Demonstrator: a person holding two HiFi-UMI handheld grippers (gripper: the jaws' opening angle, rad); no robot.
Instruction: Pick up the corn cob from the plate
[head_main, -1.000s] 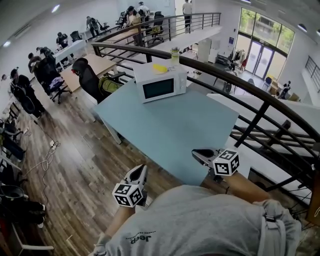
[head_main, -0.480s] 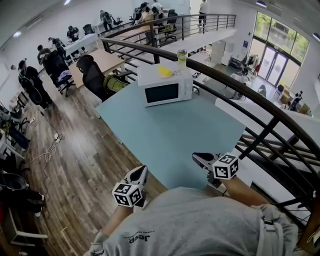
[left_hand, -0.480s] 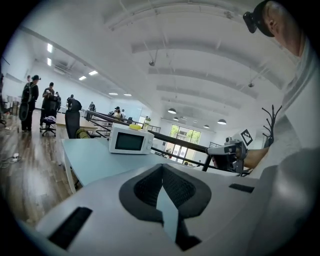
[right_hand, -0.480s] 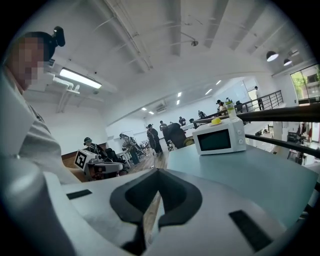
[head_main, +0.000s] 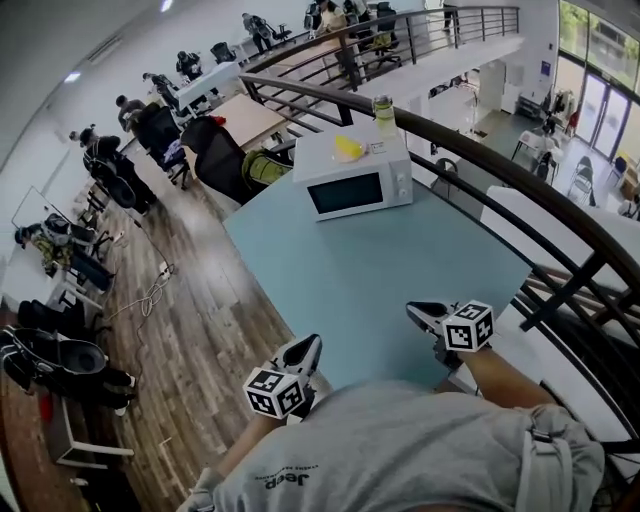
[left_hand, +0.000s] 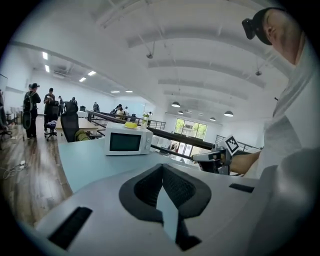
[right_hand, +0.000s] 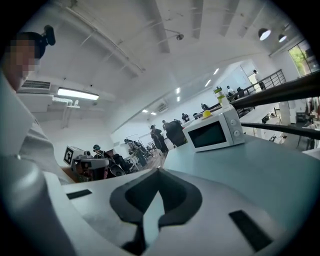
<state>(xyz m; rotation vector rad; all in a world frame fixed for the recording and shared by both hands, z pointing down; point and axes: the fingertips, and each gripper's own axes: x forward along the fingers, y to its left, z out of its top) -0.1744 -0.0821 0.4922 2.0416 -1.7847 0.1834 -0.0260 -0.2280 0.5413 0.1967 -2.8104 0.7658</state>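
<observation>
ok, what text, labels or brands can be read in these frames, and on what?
"Jeep": on the person's grey shirt, upside down in the head view; the smaller print beside it is too small to read.
Microwave control panel: marks too small to read.
Bottle on the microwave: label blurred.
Left gripper and right gripper cubes: square marker patterns only, no letters.

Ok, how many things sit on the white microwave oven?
2: a yellow item, probably the corn cob, mid-top of the microwave, and a clear green-lidded jar at its far right corner. Smaller things may be hidden.
</observation>
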